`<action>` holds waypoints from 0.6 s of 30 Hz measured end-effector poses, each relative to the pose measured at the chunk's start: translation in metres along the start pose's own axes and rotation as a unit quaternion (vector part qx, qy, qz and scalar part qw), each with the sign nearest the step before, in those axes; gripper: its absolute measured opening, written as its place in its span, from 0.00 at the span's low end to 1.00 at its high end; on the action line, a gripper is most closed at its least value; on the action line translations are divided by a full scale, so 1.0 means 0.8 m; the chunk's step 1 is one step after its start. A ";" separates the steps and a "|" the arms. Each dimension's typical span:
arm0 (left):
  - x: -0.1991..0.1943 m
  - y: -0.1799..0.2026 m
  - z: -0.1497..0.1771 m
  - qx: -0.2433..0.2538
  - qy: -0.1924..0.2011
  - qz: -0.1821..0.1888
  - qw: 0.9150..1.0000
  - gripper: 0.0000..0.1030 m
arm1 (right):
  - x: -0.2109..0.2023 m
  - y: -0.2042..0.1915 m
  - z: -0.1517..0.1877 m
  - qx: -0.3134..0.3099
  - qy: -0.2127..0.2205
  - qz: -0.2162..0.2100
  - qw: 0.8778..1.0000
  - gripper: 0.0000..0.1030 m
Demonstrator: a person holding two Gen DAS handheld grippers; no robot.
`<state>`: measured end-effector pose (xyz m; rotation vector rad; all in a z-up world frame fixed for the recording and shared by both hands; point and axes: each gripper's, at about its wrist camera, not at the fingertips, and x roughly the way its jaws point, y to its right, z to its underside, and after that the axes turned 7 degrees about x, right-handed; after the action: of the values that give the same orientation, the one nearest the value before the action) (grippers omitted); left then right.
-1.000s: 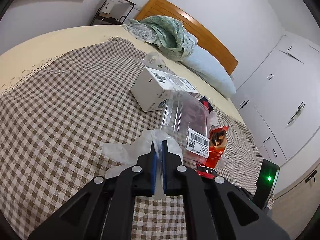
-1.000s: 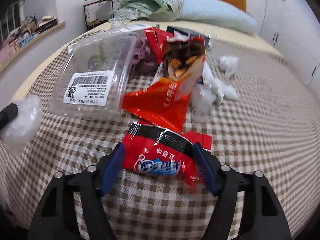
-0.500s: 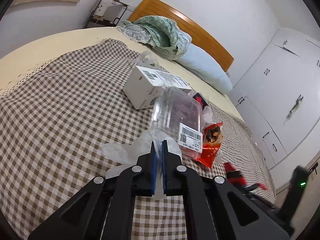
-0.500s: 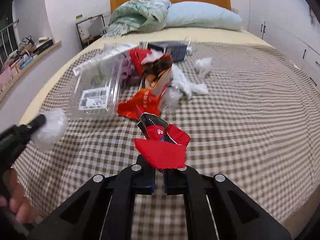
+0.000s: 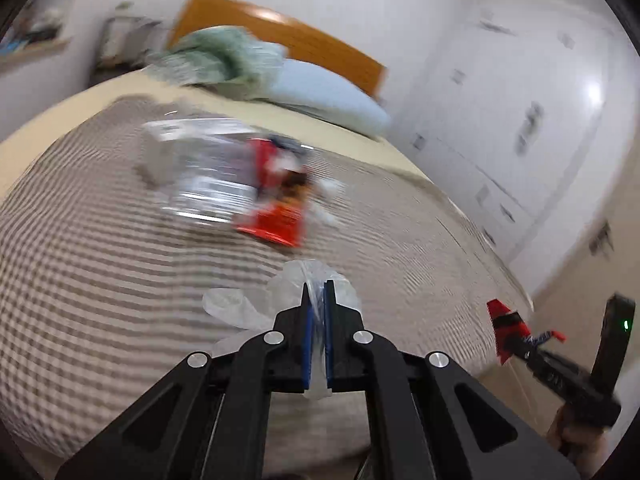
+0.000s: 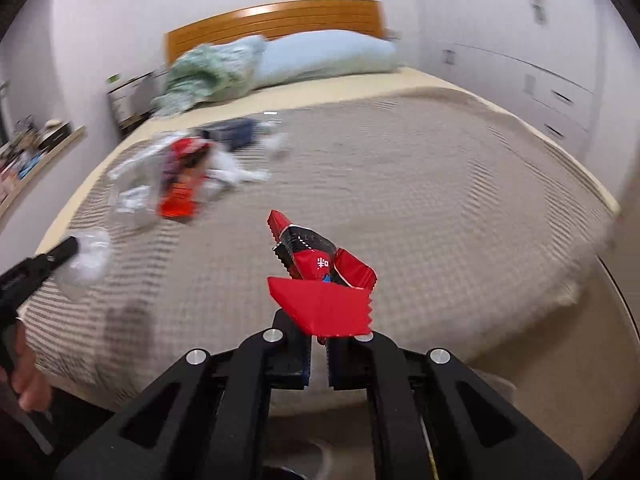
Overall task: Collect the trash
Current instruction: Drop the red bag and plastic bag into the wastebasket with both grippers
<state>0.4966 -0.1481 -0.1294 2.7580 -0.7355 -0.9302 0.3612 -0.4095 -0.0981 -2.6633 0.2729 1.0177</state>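
From the left wrist, the left gripper is pinching a clear plastic bag above the checked bedspread — bag bunched, no clear axis. From the right wrist, the right gripper is clamping a red wrapper — long axis pointing away up-left, over the bed's foot.

red wrapper crumpled, clear bag pinched

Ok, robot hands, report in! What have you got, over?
Left gripper shut on clear plastic wrap. Right gripper shut on red snack wrapper. More trash on the bed: clear container, orange-red snack bag. Nothing blocking.
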 end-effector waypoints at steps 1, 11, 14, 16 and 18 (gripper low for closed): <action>-0.003 0.023 0.005 0.022 0.001 0.001 1.000 0.02 | -0.012 0.030 0.010 0.013 0.000 0.014 1.000 0.05; 0.089 0.261 0.115 0.150 -0.159 0.142 0.965 0.02 | -0.019 0.255 0.172 0.139 -0.101 0.112 0.979 0.06; 0.141 0.310 0.160 0.165 -0.222 0.150 0.949 0.02 | 0.021 0.290 0.224 0.169 -0.146 0.124 0.967 0.06; 0.162 0.326 0.179 0.174 -0.240 0.143 0.944 0.02 | 0.048 0.308 0.251 0.187 -0.167 0.125 0.960 0.08; 0.181 0.346 0.193 0.206 -0.253 0.134 0.936 0.02 | 0.081 0.320 0.275 0.192 -0.189 0.131 0.954 0.08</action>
<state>0.3916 -0.4562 -0.2525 2.6377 -1.5021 -1.5990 0.2026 -0.5850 -0.3472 -2.0722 0.6749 1.3662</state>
